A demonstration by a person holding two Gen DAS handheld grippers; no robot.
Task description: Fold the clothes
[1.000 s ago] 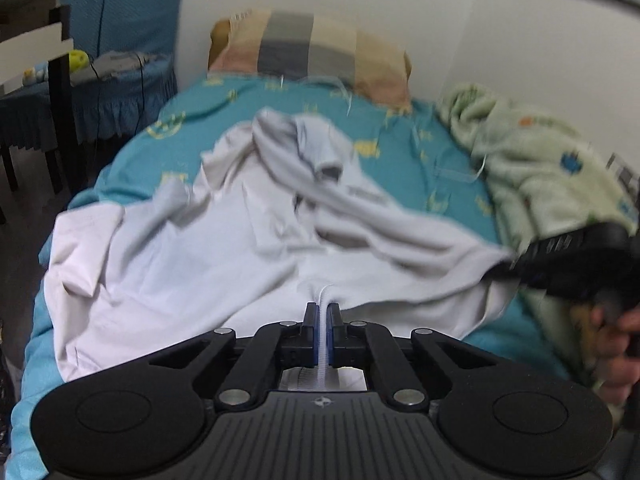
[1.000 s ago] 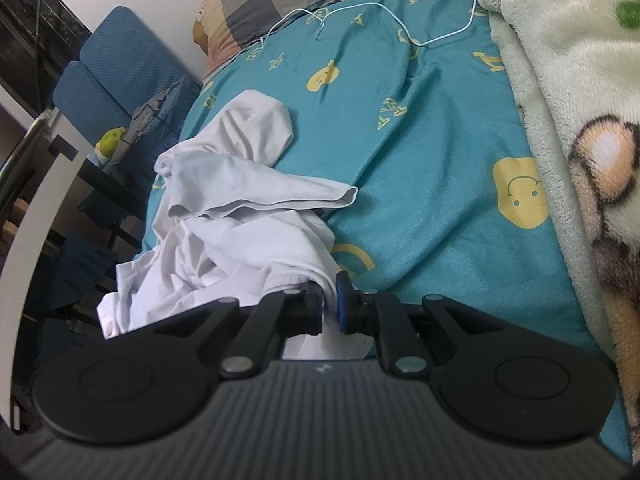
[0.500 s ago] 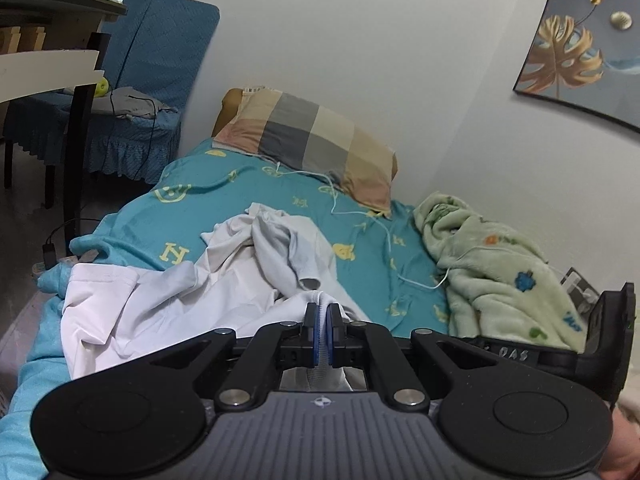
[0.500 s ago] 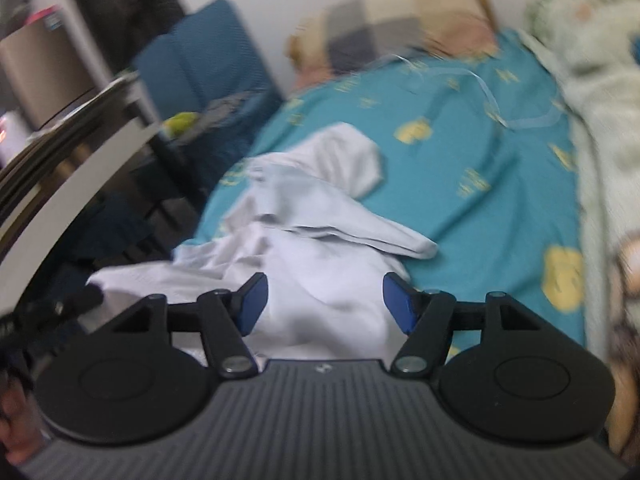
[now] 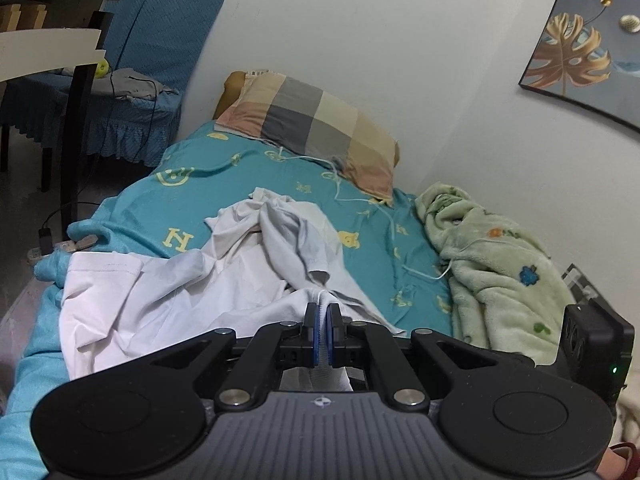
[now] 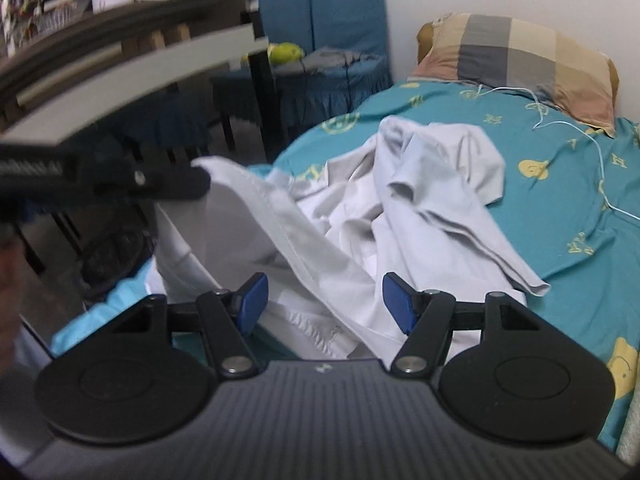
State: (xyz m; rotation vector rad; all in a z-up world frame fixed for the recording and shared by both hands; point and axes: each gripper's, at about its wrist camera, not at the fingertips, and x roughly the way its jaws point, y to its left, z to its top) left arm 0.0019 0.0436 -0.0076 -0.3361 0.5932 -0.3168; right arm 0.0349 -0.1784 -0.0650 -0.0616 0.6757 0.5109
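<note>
One claw held the shirt, the other had just let go.
Left claw (image 5: 322,326) pinched the white shirt (image 5: 192,292), crumpled on the bed (image 5: 248,168); right claw (image 6: 322,300) gaped over its hem, so the slack side might slump and tangle.

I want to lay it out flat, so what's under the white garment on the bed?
The white garment lies crumpled on the teal bedsheet, which shows all around it. Whatever sits beneath its folds is covered. The left gripper is shut on one edge.

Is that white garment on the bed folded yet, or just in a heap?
Not folded. The white garment lies crumpled in loose ridges on the teal bedsheet, one edge pinched in the left gripper.
</note>
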